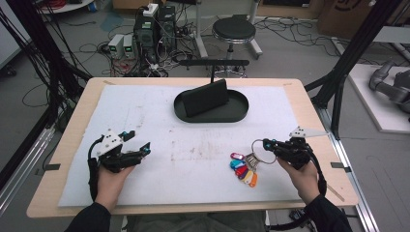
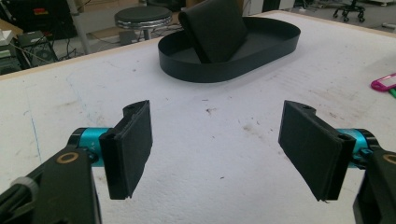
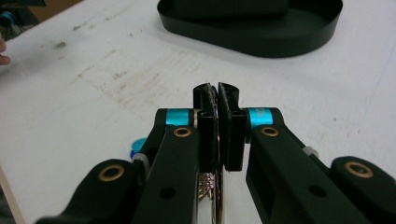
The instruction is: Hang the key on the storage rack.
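Lab, cable tangle, electronics boxes, stool

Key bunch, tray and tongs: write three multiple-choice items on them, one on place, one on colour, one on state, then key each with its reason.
1. Where does the key bunch lie?
A. inside the tray
B. on the white mat near the right tongs
C. on the floor by the stool

2. What colour is the oval tray?
A. black
B. red
C. white

3. How do the left tongs stand?
A. shut on the key ring
B. shut on nothing
C. open, with nothing between the jaws

Answers:
1 B: in the high view the coloured tags fan out on the white mat just beside the right tongs, which pinch the bunch's metal ring.
2 A: the tray and the flat case leaning in it are both black.
3 C: the left gripper view shows the two pads far apart over bare mat.
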A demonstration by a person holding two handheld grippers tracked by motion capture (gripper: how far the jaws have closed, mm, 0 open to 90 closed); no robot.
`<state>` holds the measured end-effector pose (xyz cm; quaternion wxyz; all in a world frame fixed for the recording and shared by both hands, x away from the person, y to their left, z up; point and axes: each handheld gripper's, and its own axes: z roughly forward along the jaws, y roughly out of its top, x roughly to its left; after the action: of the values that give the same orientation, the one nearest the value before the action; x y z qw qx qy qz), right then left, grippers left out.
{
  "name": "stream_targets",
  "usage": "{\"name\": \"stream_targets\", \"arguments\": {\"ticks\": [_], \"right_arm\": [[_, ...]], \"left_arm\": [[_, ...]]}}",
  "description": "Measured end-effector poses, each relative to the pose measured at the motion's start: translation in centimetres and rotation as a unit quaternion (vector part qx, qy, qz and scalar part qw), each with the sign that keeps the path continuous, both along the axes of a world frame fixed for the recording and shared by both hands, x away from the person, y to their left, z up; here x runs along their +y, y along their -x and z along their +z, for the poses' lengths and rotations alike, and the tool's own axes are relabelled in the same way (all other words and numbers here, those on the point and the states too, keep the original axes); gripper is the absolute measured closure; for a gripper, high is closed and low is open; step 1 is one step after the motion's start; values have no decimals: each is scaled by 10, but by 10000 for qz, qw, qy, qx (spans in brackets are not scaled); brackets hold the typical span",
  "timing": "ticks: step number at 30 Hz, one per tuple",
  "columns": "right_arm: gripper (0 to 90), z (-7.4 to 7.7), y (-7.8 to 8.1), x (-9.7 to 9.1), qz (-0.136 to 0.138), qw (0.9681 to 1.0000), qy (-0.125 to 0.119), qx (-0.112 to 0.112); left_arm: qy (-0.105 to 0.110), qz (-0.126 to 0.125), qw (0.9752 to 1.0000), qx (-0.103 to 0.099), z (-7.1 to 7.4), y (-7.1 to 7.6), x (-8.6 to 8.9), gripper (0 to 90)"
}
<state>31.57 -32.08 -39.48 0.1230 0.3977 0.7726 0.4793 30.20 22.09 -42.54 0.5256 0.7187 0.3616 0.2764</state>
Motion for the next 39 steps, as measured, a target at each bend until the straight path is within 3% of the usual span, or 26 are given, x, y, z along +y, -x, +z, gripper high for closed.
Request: {"name": "stream_targets", "arguments": {"ticks": [5, 8, 13, 24, 39], "right_arm": [[873, 18, -4, 0, 81, 9997, 16, -243], [873, 24, -6, 1, 136, 9993, 38, -344], [874, 42, -17, 7, 433, 9978, 96, -493], [875, 70, -36, 16, 734, 9942, 113, -780], [875, 102, -65, 32, 907, 9886, 41, -1197]], "left_arm": [[-4, 2, 10000, 5, 0, 0, 0, 265], [105, 11, 9999, 3, 0, 1, 1, 265], [211, -71, 9997, -41, 1, 2, 3, 263], [144, -13, 9999, -24, 0, 5, 7, 263], [149, 74, 9998, -50, 0, 9, 14, 263]]}}
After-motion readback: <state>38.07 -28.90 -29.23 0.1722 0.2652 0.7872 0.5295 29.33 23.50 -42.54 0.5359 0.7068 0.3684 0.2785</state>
